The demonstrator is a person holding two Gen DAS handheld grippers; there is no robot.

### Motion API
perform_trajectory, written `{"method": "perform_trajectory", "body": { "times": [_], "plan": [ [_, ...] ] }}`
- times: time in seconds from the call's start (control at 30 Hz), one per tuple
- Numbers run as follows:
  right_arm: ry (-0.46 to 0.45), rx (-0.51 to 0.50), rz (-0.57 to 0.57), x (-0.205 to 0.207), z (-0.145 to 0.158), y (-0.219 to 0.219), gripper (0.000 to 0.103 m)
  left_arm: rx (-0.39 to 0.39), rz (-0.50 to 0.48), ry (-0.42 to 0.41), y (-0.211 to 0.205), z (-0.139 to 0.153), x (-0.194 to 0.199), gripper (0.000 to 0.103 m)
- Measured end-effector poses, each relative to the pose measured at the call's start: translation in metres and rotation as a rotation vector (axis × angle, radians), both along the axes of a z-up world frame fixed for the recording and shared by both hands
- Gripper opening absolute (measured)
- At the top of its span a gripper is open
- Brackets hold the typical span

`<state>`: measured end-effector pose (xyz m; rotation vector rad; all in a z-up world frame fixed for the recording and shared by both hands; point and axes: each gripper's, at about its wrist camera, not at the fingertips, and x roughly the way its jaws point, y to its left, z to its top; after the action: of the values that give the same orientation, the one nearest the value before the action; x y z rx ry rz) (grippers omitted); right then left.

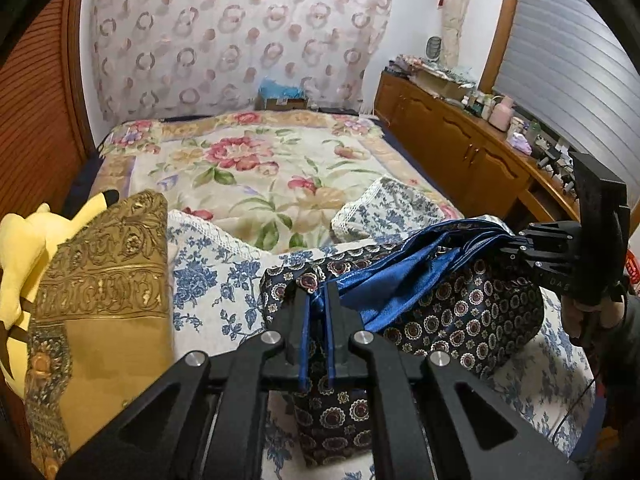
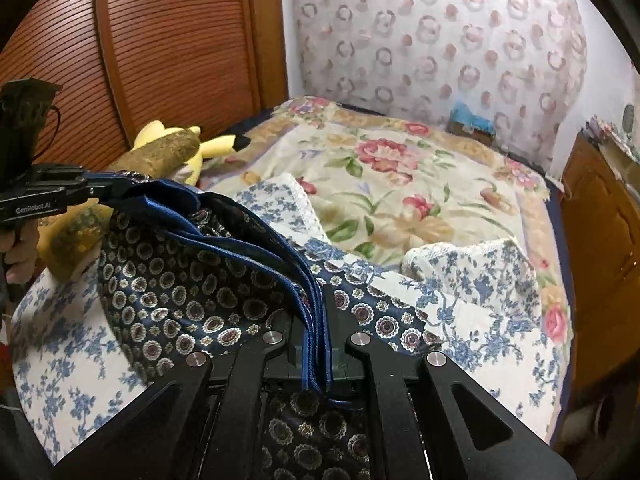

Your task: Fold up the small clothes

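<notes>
A dark navy garment (image 1: 460, 312) with a round medallion print and shiny blue trim hangs stretched between both grippers above the bed. My left gripper (image 1: 316, 292) is shut on its blue hem at one end. The right gripper (image 1: 516, 240) grips the other end at the right of the left wrist view, with a hand behind it. In the right wrist view, my right gripper (image 2: 316, 320) is shut on several bunched blue edges of the garment (image 2: 180, 280). The left gripper (image 2: 114, 188) clamps the far corner at the left.
Under the garment lies a white cloth with blue flowers (image 1: 216, 280), on a flowered bed blanket (image 1: 256, 176). A gold brocade pillow (image 1: 104, 288) and a yellow plush toy (image 1: 20, 256) sit at the left. A wooden cabinet (image 1: 460, 148) with bottles runs along the right.
</notes>
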<state>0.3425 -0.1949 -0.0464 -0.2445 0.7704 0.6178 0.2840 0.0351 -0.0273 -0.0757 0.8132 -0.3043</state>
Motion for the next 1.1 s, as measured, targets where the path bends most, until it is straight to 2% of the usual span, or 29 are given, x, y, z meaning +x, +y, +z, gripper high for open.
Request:
{"method": "perform_trajectory", "body": {
  "times": [0.07, 0.13, 0.17, 0.2, 0.3, 0.47, 0.53, 0.6, 0.63, 0.67, 0.7, 0.87, 1.1],
  "plan": [
    [0.012, -0.006, 0.0, 0.006, -0.007, 0.0, 0.002, -0.004, 0.002, 0.011, 0.0, -0.003, 0.003, 0.009],
    [0.024, -0.008, -0.002, 0.011, -0.013, 0.0, 0.002, -0.004, 0.009, 0.016, 0.002, -0.004, 0.004, 0.023],
    [0.029, -0.01, -0.005, 0.013, -0.016, 0.0, 0.002, -0.003, 0.013, 0.016, 0.002, -0.005, 0.004, 0.035],
    [0.032, -0.013, -0.008, 0.014, -0.018, 0.0, 0.002, -0.003, 0.014, 0.013, 0.003, -0.005, 0.003, 0.041],
    [0.041, -0.017, -0.013, 0.021, -0.025, 0.001, 0.002, -0.006, 0.007, 0.012, 0.003, -0.006, 0.001, 0.049],
    [0.025, -0.025, -0.023, 0.03, -0.026, 0.004, 0.003, -0.008, 0.024, 0.05, 0.003, -0.02, 0.008, 0.051],
    [0.013, -0.039, -0.041, 0.031, -0.023, 0.005, 0.01, -0.004, 0.032, 0.059, 0.003, -0.027, 0.01, 0.051],
    [-0.014, -0.064, -0.076, 0.031, -0.018, 0.002, 0.033, 0.005, 0.048, 0.067, 0.003, -0.032, 0.014, 0.051],
    [-0.027, -0.067, -0.098, 0.032, -0.014, -0.002, 0.039, 0.004, 0.051, 0.07, 0.003, -0.034, 0.016, 0.051],
    [-0.033, -0.063, -0.114, 0.031, -0.011, -0.006, 0.05, 0.007, 0.056, 0.074, 0.003, -0.035, 0.018, 0.051],
    [-0.04, -0.052, -0.134, 0.03, -0.006, -0.012, 0.054, 0.012, 0.06, 0.076, 0.003, -0.037, 0.019, 0.051],
    [-0.048, -0.003, -0.212, 0.015, 0.008, -0.043, 0.066, 0.033, 0.066, 0.095, 0.0, -0.047, 0.026, 0.051],
    [0.046, -0.001, -0.267, 0.0, -0.017, -0.062, 0.068, 0.044, 0.071, 0.138, -0.001, -0.066, 0.036, 0.051]
  ]
}}
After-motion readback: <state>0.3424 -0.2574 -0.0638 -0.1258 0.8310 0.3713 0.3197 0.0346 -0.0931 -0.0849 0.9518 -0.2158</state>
